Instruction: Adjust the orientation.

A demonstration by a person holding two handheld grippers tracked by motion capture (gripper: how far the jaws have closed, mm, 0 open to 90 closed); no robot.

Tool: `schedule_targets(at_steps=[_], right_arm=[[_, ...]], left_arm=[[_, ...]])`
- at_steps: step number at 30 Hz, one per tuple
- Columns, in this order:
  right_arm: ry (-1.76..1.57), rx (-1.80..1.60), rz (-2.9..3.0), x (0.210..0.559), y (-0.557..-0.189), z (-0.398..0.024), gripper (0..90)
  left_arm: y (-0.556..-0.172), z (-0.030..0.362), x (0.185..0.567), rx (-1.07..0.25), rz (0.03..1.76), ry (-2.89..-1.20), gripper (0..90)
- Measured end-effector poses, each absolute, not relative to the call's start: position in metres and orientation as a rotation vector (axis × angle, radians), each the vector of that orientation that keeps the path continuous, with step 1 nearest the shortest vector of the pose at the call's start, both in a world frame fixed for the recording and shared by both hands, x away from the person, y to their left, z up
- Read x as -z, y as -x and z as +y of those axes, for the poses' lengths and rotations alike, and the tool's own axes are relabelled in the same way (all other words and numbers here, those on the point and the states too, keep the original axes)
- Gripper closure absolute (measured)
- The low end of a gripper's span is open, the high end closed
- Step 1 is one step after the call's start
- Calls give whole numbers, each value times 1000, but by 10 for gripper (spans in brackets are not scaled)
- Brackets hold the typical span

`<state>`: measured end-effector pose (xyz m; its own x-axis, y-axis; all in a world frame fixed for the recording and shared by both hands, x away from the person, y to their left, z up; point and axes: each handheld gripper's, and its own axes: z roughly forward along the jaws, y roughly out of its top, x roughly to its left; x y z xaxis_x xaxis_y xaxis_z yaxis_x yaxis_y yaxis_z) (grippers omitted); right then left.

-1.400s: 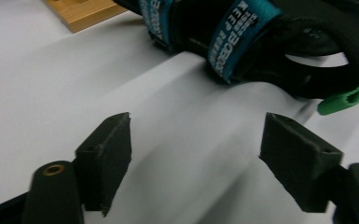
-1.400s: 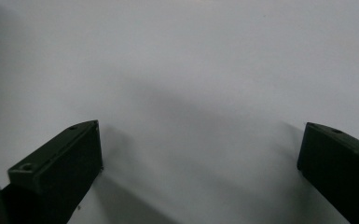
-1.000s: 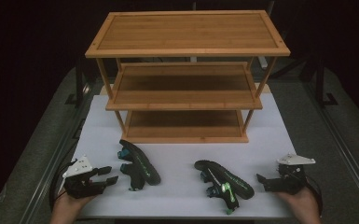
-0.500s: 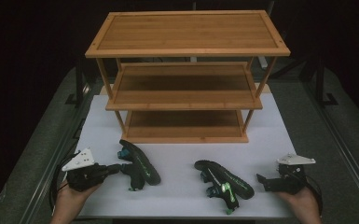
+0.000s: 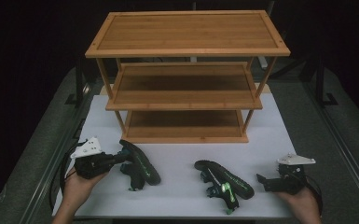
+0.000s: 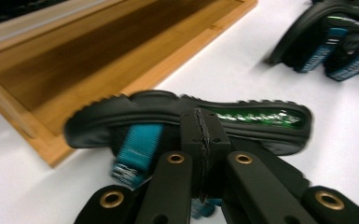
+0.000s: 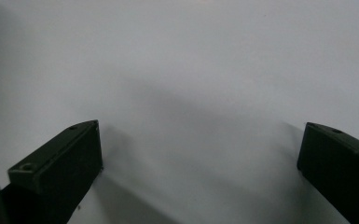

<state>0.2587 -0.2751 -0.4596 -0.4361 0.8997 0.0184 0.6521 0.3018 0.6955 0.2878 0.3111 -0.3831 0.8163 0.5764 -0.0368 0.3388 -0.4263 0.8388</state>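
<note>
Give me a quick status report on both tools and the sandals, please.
Left tool shut on left sandal. Right tool open over white mat. Right sandal untouched. Bamboo rack unobstructed.

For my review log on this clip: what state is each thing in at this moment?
Left claw: shut on the left sandal's strap.
Left sandal: on its side, gripped, by the rack's bottom shelf.
Right sandal: lying on its side on the white mat, untouched.
Right claw: open, nothing between the jaws.
Bamboo rack: upright, all three shelves bare.

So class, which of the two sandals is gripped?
The left sandal, nearest the rack: the left gripper is shut on it. The other sandal lies free.
</note>
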Motion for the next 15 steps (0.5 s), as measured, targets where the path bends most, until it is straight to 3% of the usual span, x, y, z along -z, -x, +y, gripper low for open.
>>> schedule_targets(at_steps=[15], right_arm=[[-1389, -907, 2199, 460, -259, -275, 0]], left_arm=[[-326, 303, 382, -348, 666, -2073, 900]])
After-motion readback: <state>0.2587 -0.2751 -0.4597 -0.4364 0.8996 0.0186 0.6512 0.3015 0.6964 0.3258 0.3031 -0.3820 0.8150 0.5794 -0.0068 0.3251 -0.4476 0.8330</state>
